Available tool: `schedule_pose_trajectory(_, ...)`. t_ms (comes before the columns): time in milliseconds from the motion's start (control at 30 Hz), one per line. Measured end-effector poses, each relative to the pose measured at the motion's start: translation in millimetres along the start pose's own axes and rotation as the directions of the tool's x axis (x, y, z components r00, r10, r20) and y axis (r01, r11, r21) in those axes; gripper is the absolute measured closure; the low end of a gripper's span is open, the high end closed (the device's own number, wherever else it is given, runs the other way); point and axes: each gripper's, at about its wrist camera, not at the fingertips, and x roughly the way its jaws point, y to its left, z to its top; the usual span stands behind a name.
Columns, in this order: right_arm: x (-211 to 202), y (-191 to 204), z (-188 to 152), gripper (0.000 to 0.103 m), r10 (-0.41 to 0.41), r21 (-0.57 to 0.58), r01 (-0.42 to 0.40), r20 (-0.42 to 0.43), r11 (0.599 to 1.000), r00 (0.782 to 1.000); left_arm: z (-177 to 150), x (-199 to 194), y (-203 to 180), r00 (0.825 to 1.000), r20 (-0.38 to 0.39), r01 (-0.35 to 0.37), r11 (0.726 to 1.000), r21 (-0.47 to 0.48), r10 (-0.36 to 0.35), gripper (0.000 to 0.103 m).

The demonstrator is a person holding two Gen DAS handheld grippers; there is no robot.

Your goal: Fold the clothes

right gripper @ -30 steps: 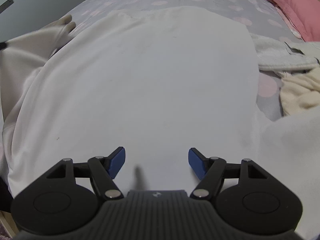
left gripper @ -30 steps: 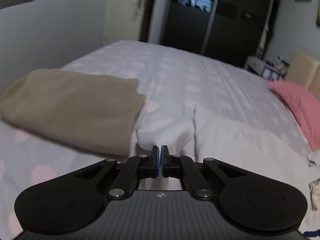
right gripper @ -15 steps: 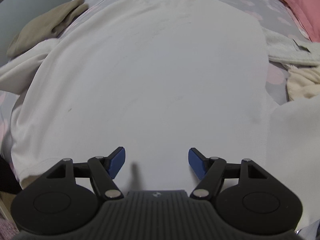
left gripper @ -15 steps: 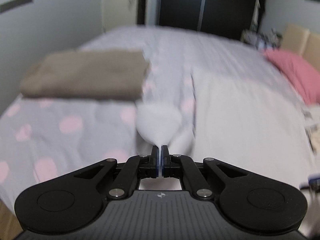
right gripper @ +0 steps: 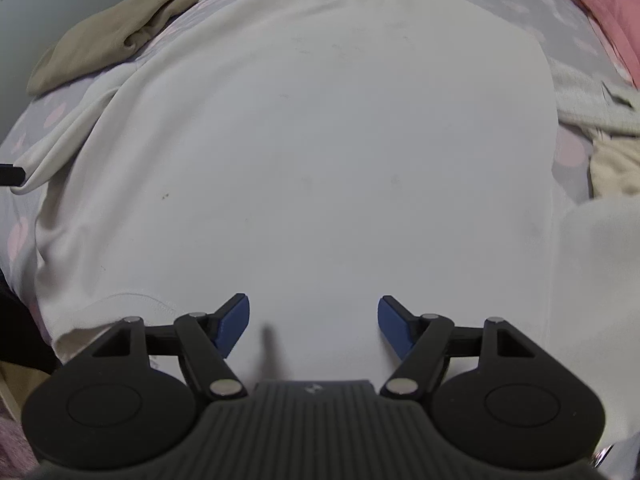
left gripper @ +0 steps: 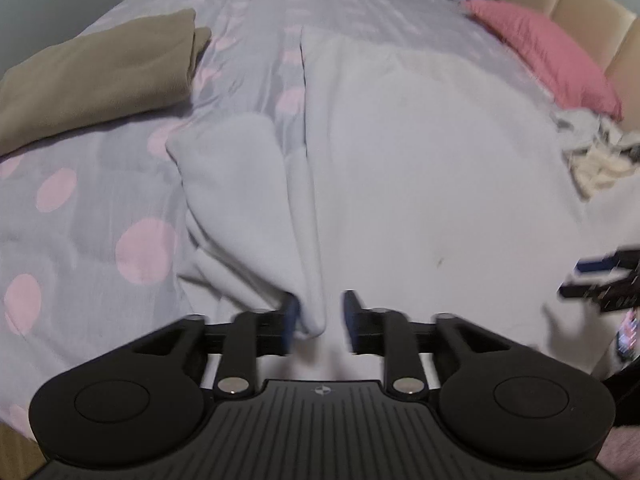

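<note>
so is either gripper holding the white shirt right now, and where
Neither. The left gripper is open, with the white shirt's sleeve end lying loose between its fingers. The right gripper is open above the shirt body.

Your bed point(left gripper: 96, 184), in grey pink-dotted sheets, carries a spread white shirt point(left gripper: 420, 168), a folded tan garment point(left gripper: 92, 76) to its left, a pink pillow point(left gripper: 544, 52) and crumpled cream clothes point(left gripper: 596, 160) right

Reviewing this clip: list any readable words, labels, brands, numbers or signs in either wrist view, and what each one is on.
No readable text in either view.
Left gripper: a small round emblem on the black body, no letters.
Right gripper: a similar small mark, too blurred to read.
White T-shirt, beige folded garment and pink pillow: plain, no print or label showing.
</note>
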Motion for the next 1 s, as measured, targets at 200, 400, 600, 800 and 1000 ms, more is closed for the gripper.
schedule_pose_trajectory(200,0.7,4.4,4.3,0.027,0.011,0.010,-0.011,-0.007,1.000,1.000,44.6,-11.0,36.4,0.997,0.083,0.004,0.993,-0.117,0.006,0.062)
schedule_pose_trajectory(400,4.3,8.1,4.5,0.026,0.026,0.027,-0.026,-0.006,0.999,1.000,100.1,29.0,92.1,0.990,0.116,-0.051,0.963,-0.264,0.084,0.062)
schedule_pose_trajectory(600,17.3,7.2,5.5,0.026,-0.009,-0.002,0.009,-0.028,1.000,1.000,111.1,96.0,130.4,0.989,0.073,-0.089,0.918,-0.386,0.127,0.063)
schedule_pose_trajectory(800,27.4,6.3,7.3,0.025,-0.007,-0.018,0.006,-0.049,1.000,0.999,105.0,138.7,138.4,0.990,0.002,-0.123,0.887,-0.445,0.138,0.073)
schedule_pose_trajectory(1000,32.2,16.8,4.9,0.021,-0.031,-0.107,0.026,-0.050,0.994,0.998,107.9,144.5,108.7,0.973,0.013,-0.216,0.924,-0.314,0.232,0.095)
